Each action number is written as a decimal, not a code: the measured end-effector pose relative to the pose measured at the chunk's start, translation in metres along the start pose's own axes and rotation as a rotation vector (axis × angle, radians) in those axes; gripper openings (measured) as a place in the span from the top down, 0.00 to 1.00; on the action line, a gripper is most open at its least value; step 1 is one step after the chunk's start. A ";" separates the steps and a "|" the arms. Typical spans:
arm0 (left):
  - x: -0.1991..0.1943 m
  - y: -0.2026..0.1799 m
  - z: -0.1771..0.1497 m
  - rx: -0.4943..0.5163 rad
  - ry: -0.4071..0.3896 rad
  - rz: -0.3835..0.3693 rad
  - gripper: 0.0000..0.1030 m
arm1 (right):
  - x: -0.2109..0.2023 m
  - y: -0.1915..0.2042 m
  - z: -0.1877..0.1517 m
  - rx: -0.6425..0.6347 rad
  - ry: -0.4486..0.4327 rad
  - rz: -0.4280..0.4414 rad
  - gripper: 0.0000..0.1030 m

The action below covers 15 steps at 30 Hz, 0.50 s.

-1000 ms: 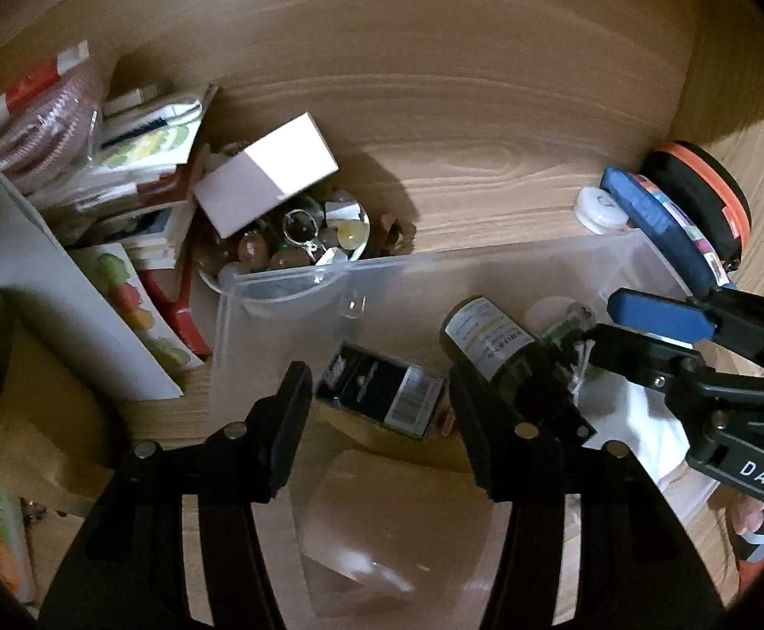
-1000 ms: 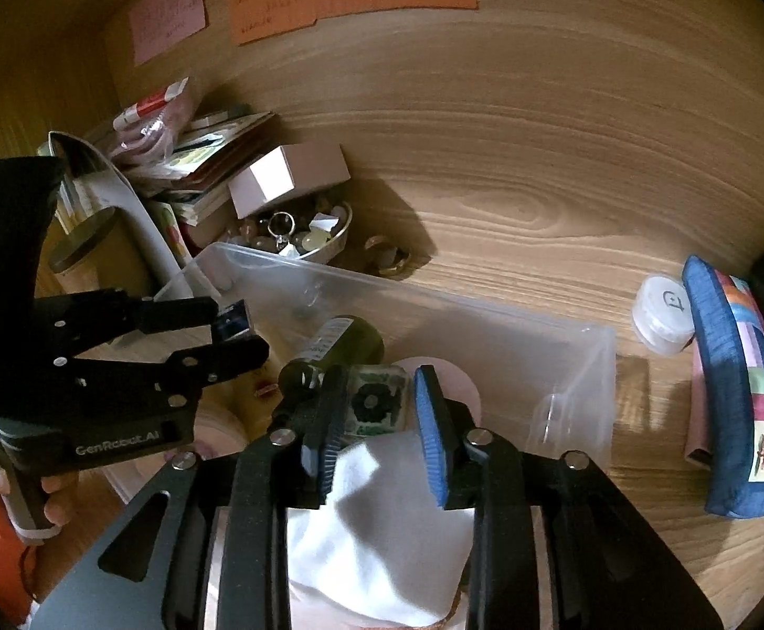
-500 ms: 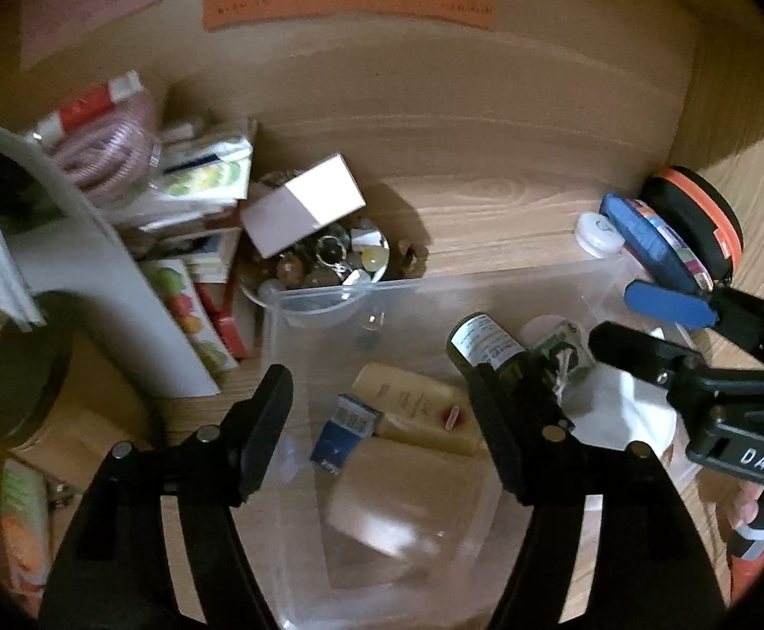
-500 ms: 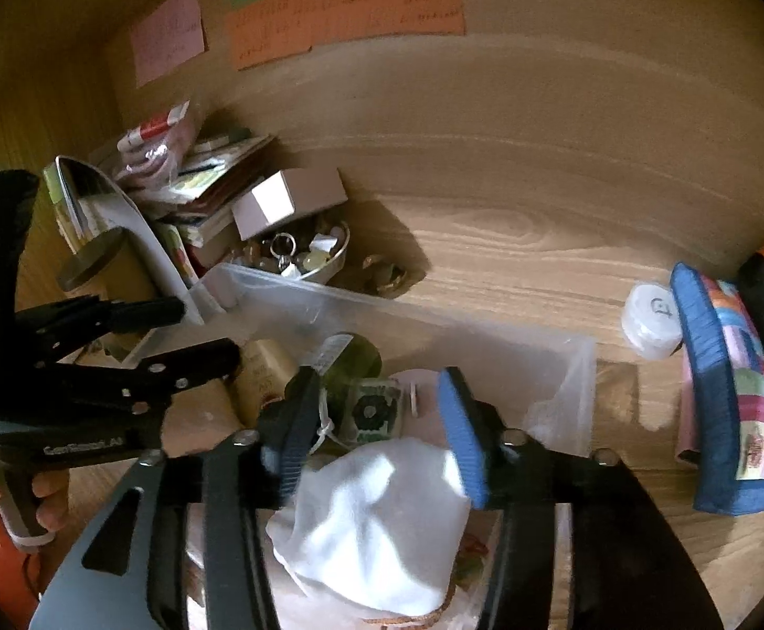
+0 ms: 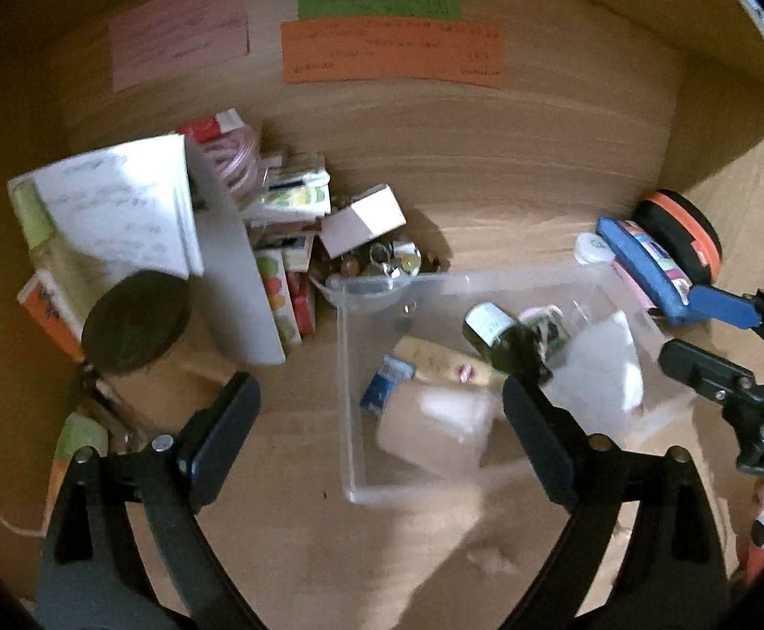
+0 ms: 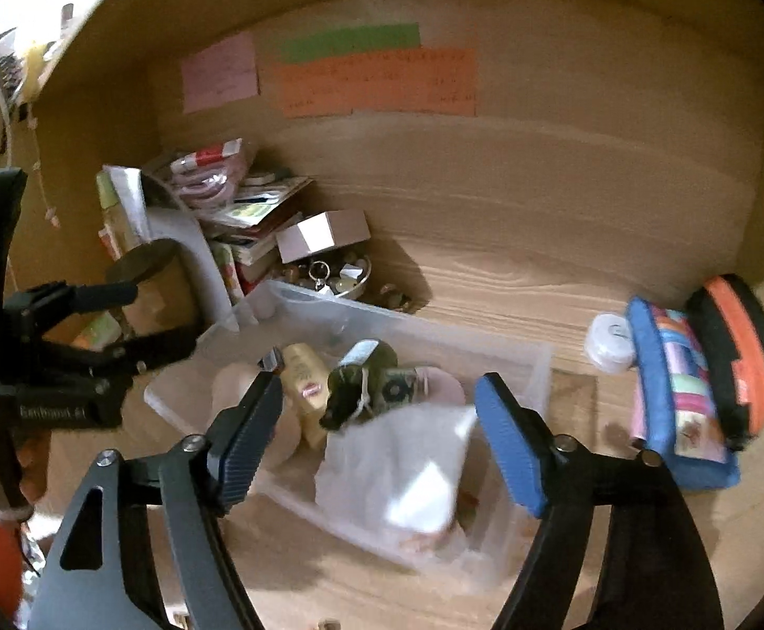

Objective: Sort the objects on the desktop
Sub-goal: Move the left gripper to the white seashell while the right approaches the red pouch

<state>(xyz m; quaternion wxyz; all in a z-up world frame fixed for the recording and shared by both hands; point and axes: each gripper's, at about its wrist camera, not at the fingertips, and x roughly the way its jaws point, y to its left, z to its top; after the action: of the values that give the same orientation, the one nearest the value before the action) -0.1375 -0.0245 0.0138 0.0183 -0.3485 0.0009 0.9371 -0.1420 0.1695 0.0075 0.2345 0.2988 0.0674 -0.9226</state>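
At nine o'clock the stack of books and packets (image 5: pixel 282 220) and bowl of trinkets (image 5: pixel 382 262) remain unsorted; centrally, the clear bin (image 5: pixel 350 394) holds bottles and cloth; left gripper (image 5: pixel 377 409) and right gripper (image 6: pixel 377 420) have just been opening, both empty; at three o'clock, the blue pouch (image 6: pixel 681 394) waits.

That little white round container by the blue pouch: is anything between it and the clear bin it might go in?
Nothing visible. The white round container sits on bare wood just outside the clear bin's far right corner, touching the blue pouch on its other side.
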 end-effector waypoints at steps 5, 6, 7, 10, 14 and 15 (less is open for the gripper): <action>-0.016 0.001 -0.021 -0.006 -0.005 0.003 0.05 | -0.033 0.008 -0.016 -0.030 -0.033 -0.038 0.20; -0.018 0.001 -0.026 -0.006 -0.005 0.004 0.05 | -0.040 0.011 -0.019 -0.032 -0.042 -0.043 0.19; -0.020 0.000 -0.031 -0.005 -0.003 0.002 0.05 | -0.046 0.013 -0.024 -0.036 -0.047 -0.046 0.19; -0.024 -0.001 -0.047 -0.008 0.020 -0.004 0.05 | -0.058 0.021 -0.039 -0.043 -0.049 -0.045 0.19; -0.028 -0.003 -0.070 -0.006 0.056 0.003 0.05 | -0.063 0.033 -0.059 -0.082 -0.029 -0.058 0.19; -0.028 -0.004 -0.075 -0.005 0.064 0.004 0.05 | -0.063 0.036 -0.065 -0.090 -0.018 -0.058 0.19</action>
<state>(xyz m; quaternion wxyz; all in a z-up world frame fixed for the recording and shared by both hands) -0.0668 -0.0229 -0.0246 0.0156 -0.3784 0.0000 0.9255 -0.0466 0.1796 -0.0081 0.2214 0.2776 0.1156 -0.9277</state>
